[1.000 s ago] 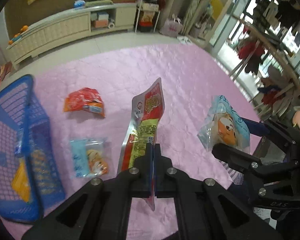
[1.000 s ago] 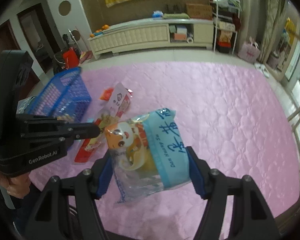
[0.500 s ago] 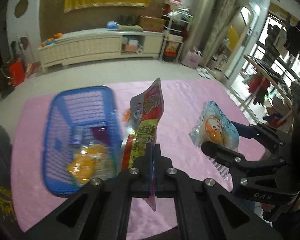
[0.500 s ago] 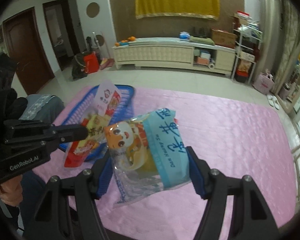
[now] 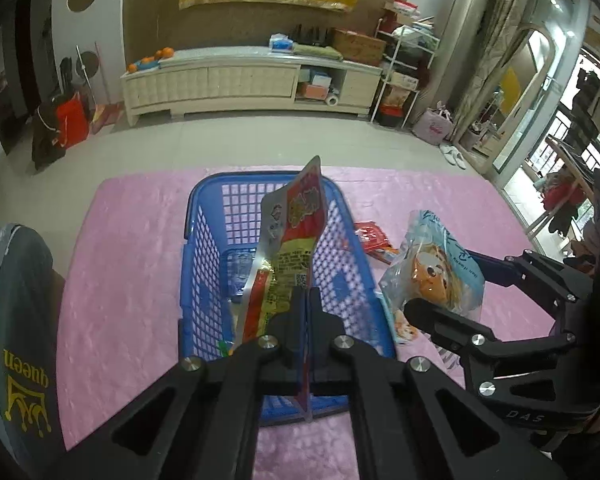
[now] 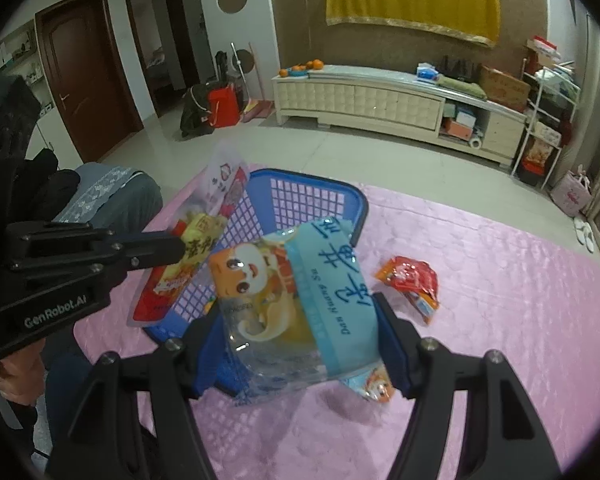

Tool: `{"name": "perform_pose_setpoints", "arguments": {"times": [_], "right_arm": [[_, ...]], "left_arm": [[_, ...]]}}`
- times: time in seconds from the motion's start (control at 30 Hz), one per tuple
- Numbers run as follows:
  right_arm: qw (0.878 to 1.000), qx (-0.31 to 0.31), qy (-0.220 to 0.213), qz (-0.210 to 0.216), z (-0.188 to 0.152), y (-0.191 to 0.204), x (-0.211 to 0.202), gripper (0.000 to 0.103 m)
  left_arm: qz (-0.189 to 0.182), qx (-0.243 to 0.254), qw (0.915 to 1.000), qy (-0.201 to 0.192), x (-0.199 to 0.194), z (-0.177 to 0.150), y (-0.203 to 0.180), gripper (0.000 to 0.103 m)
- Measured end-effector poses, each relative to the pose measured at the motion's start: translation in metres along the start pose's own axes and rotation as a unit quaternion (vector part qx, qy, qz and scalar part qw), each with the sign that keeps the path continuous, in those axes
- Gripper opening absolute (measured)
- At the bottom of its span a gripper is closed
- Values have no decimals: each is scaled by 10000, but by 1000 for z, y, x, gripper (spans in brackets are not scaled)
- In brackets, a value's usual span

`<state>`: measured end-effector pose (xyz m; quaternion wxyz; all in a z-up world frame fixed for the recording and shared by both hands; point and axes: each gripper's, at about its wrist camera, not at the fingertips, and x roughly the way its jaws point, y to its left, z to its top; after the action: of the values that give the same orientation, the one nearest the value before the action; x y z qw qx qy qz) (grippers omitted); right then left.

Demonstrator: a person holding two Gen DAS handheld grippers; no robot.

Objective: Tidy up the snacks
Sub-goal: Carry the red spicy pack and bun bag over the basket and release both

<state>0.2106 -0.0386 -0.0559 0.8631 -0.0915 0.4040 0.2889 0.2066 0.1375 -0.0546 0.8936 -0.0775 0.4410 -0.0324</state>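
Blue basket (image 5: 204,216) sits under left tongs (image 5: 305,300) pinching red packet (image 5: 296,240); right tongs (image 6: 300,320) grip blue packet (image 6: 332,280).

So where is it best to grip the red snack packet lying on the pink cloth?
Probably by an upturned crinkled edge of the red snack packet, coming from above. It lies flat on the pink cloth right of the blue basket, so a side approach has little to pinch.

My left wrist camera looks forward and down along its fingers, close over the blue basket (image 5: 204,240) on the pink cloth (image 5: 132,280). My right wrist camera faces the same way from farther right, seeing that basket (image 6: 320,188) leftward. Both share the basket, cloth, cream cabinet (image 5: 220,84) and yellow hanging (image 6: 412,0).
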Motion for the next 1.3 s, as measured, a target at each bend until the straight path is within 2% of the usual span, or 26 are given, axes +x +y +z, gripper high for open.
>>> {"name": "perform_pose_setpoints", "arguments": {"times": [0.23, 0.4, 0.47, 0.5, 0.53, 0.63, 0.73, 0.87, 0.97, 1.2, 1.3], "right_arm": [[9997, 147, 200, 39, 6, -13, 35, 71], [9994, 253, 230, 106, 5, -22, 48, 71], [9992, 289, 258, 99, 4, -23, 50, 71], [9991, 298, 274, 96, 3, -24, 50, 71], [9991, 302, 284, 88, 4, -24, 51, 71], [9990, 326, 301, 50, 3, -25, 48, 71], [9990, 358, 272, 32, 7, -23, 41, 71], [9994, 309, 150, 51, 15, -10, 26, 72], [9998, 173, 103, 52, 20, 3, 21, 72], [9994, 60, 290, 150, 26, 29, 35, 72], [9991, -57, 412, 42, 27, 41, 48, 72]], "left_arm": [[58, 6, 9996, 290, 46, 12, 14, 0], [178, 163, 9996, 113, 65, 23, 13, 1], [343, 159, 9992, 87, 70, 26, 14, 21], [410, 167, 9989, 140, 72, 26, 14, 49], [417, 165, 9989, 156, 72, 25, 14, 59], [287, 209, 9993, 91, 61, 19, 14, 61], [365, 241, 9990, 66, 49, 14, 18, 61], [331, 77, 9994, 23, 26, 11, 28, 61], [321, -32, 9995, -62, 8, 7, 41, 65], [408, -195, 9989, -111, -10, -4, 68, 65], [422, -259, 9988, -63, -9, -9, 83, 65]]}}
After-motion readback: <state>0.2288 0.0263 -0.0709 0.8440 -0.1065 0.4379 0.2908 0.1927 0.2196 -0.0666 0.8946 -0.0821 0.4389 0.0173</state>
